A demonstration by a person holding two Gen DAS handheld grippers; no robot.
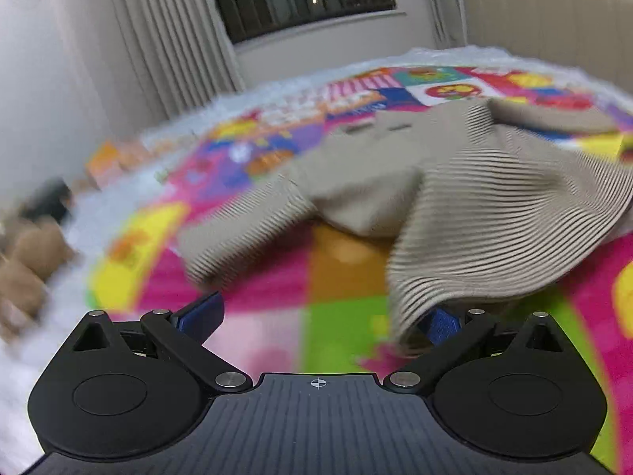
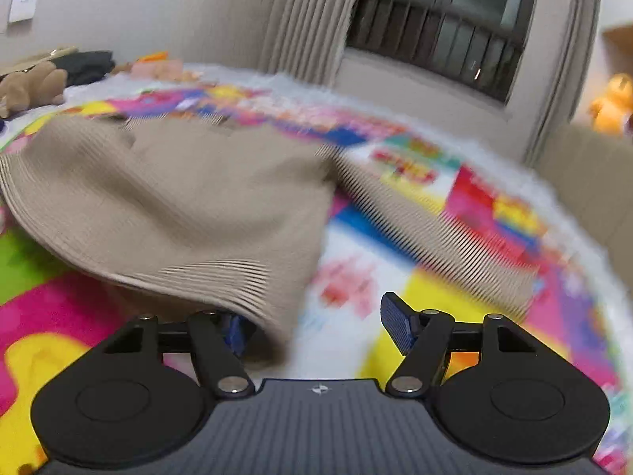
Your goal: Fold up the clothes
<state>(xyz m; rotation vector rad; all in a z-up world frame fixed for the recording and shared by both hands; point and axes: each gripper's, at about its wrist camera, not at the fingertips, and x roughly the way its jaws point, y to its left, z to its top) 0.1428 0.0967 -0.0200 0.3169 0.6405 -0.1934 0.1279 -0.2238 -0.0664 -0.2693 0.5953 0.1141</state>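
A beige ribbed knit garment lies rumpled on a bright patchwork mat. In the left wrist view its near hem drapes over the right blue pad of my left gripper, whose jaws stand wide apart, so the cloth is not pinched. In the right wrist view the same garment spreads to the left, one sleeve trailing right. Its hem hangs over the left pad of my right gripper. That gripper is open, and its other pad is bare above the mat.
Brown plush toys and dark clothing lie at the mat's far left. Curtains and a barred window stand behind. A beige padded panel rises at the far right, with an orange toy near it.
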